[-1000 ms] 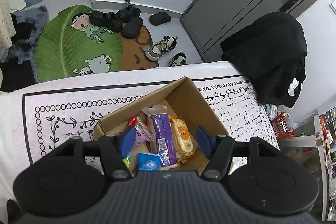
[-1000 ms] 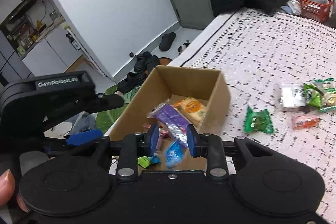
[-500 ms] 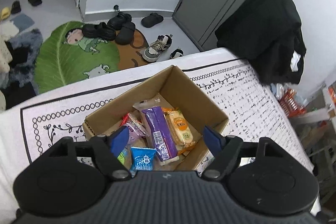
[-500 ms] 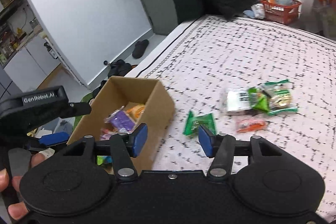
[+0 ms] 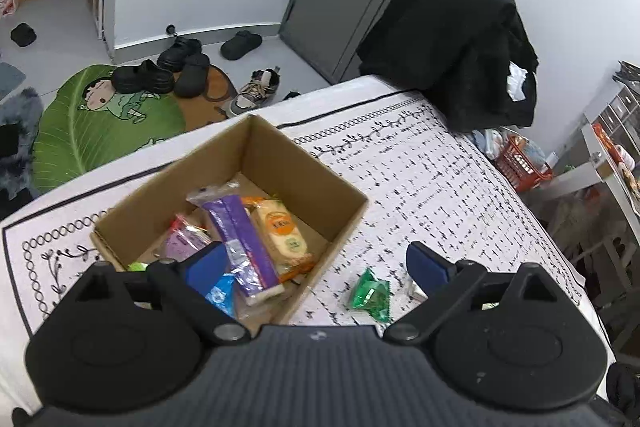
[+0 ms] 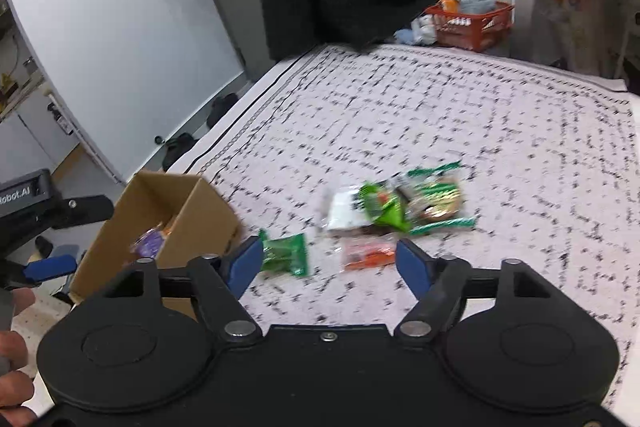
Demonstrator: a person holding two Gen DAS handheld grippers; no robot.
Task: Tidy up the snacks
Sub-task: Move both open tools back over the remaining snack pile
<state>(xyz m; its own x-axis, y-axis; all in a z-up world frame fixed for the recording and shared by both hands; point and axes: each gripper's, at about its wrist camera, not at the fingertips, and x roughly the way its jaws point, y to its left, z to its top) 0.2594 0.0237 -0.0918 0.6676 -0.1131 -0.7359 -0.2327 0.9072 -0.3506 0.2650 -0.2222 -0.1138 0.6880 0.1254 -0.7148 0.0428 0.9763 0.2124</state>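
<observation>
Several snacks already lie in the cardboard box (image 5: 280, 163), a green packet (image 6: 285, 254) and others wait beside it, and both hand-held grippers are spread and empty.

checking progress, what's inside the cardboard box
In the box: a purple bar, a yellow-orange pack, a pink-purple pack and a blue pack. The near corner is covered by the left gripper.

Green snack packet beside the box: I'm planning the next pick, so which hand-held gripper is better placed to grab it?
Right, probably. The right hand-held gripper is open with the green snack packet just ahead; the left hand-held gripper is mostly over the cardboard box.
</observation>
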